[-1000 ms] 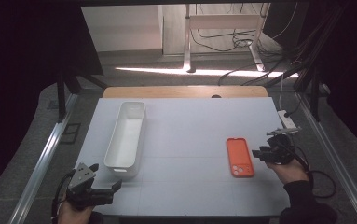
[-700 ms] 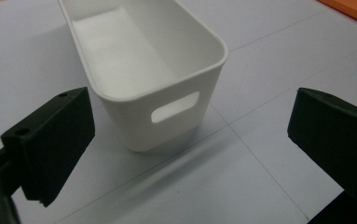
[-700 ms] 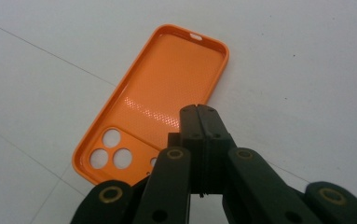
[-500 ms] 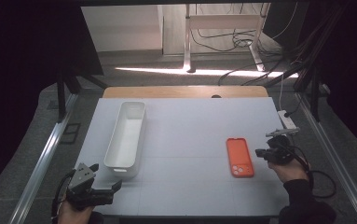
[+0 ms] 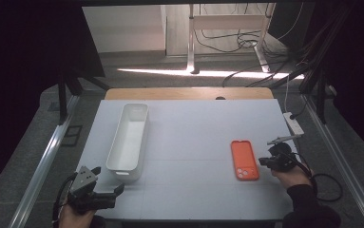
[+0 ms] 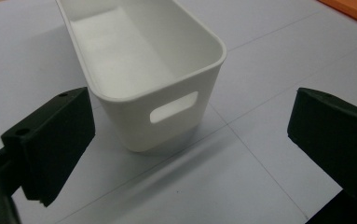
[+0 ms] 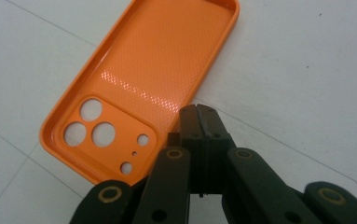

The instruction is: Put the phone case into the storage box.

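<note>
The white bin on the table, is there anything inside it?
The white bin looks empty: both the high view and the left gripper view show bare white floor and walls. The strip of floor just behind its near wall is hidden. The orange phone case lies outside it, on the table.

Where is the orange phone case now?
In the high view the orange phone case lies flat on the table's right side, beside the right gripper, far from the white bin.

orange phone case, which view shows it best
The right gripper view: the orange phone case lies close up, inside facing up, camera cutouts plain. The high view shows it small on the table; the left gripper view catches just a corner.
</note>
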